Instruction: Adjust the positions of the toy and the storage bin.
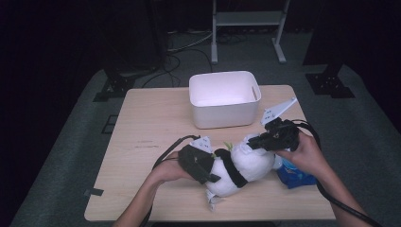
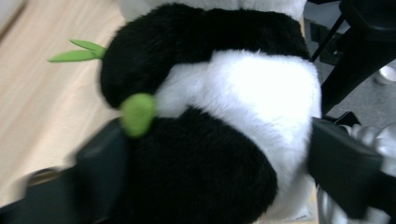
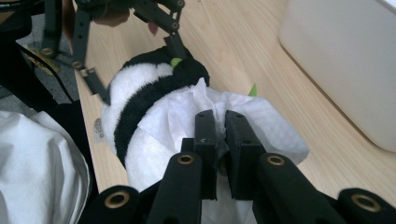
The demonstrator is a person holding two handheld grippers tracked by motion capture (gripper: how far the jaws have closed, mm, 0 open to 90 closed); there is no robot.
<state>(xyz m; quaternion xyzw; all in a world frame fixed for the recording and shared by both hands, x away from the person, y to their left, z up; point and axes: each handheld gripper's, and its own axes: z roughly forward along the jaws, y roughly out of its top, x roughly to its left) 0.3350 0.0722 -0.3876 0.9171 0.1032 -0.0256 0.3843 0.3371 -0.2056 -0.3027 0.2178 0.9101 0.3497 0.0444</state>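
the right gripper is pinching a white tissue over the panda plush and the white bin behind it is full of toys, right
Not quite. The right gripper does pinch a white tissue lying over the panda plush, but the white bin behind it holds no toys: the high view shows its inside bare. The rest stands, as the right gripper view shows.

Black hand-held gripper (image 1: 222, 163), brass-coloured pivot screws, grey three-cornered plate, thick black cable, seemingly bare forearms.
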